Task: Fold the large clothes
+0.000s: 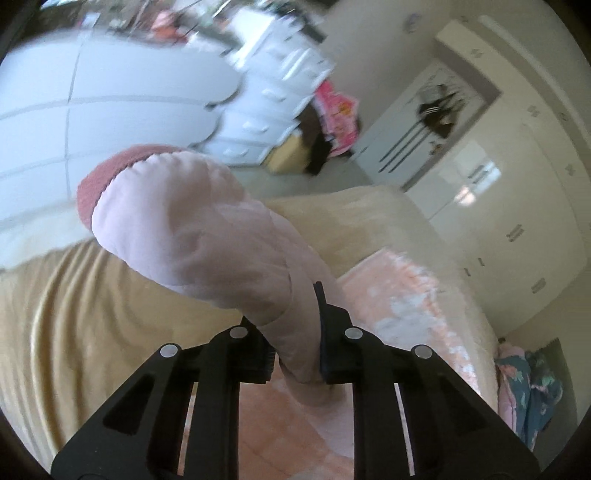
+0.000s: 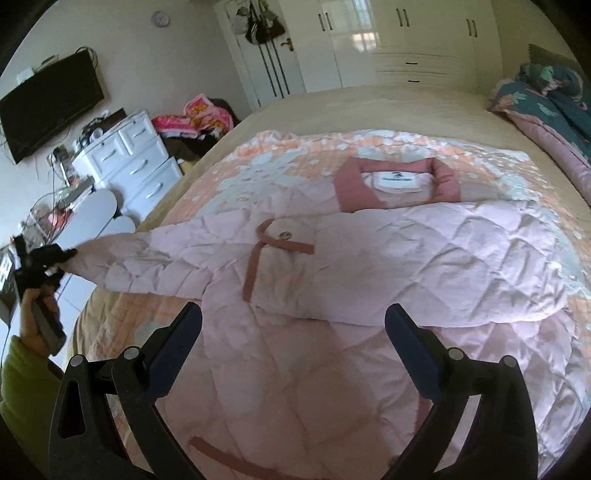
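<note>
A pale pink quilted coat [image 2: 369,251] with dusty-rose collar and trim lies spread on the bed. Its right side is folded over the body. My left gripper [image 1: 295,332] is shut on the coat's left sleeve [image 1: 192,225] near the rose cuff [image 1: 103,177] and holds it lifted off the bed's left side. In the right wrist view that gripper [image 2: 64,258] shows at the far left with the sleeve [image 2: 147,258] stretched out. My right gripper [image 2: 293,325] is open and empty, hovering above the coat's lower part.
The coat lies on a peach-and-white patterned quilt [image 2: 295,155] over a beige bedspread [image 2: 369,107]. A dark floral duvet [image 2: 554,99] is bunched at the far right. White drawers [image 2: 133,158], a wall TV [image 2: 48,107] and wardrobes [image 2: 406,33] surround the bed.
</note>
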Action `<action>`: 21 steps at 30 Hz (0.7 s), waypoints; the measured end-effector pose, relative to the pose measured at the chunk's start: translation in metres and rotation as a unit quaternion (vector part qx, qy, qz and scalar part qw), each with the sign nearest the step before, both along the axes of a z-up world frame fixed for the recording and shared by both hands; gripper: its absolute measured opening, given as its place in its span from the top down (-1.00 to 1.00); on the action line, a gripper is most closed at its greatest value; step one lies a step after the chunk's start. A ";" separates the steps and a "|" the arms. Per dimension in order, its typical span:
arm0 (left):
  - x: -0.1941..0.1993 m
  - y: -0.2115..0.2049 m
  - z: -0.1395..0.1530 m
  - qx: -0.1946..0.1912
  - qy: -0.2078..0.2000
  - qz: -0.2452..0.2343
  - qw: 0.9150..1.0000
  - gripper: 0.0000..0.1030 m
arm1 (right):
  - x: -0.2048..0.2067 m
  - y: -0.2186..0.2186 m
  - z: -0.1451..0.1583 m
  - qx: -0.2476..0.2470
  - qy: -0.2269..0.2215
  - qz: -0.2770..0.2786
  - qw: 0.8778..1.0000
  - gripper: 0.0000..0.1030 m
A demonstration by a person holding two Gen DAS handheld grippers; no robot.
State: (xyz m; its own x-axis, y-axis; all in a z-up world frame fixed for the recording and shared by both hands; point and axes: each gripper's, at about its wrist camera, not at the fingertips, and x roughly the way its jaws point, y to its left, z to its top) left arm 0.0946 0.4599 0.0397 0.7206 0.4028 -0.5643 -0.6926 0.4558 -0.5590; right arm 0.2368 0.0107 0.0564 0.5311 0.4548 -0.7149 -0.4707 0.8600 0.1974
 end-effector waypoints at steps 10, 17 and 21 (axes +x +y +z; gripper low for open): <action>0.026 -0.067 0.079 0.069 -0.039 -0.065 0.995 0.83 | -0.009 -0.044 0.020 0.033 -0.013 -0.025 0.999 -0.92; 0.042 -0.114 0.110 0.108 -0.044 -0.102 0.988 0.83 | -0.015 -0.077 0.031 0.050 -0.019 -0.043 0.998 -0.92; 0.050 -0.134 0.119 0.120 -0.044 -0.119 0.985 0.83 | -0.018 -0.094 0.034 0.060 -0.021 -0.055 0.996 -0.92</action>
State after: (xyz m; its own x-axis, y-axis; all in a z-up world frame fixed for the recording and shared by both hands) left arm 0.1446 0.3262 0.1590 0.8526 0.3309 -0.4045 -0.5041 0.7249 -0.4695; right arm 0.2187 -0.0834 0.0905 0.6103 0.4732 -0.6353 -0.3844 0.8782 0.2848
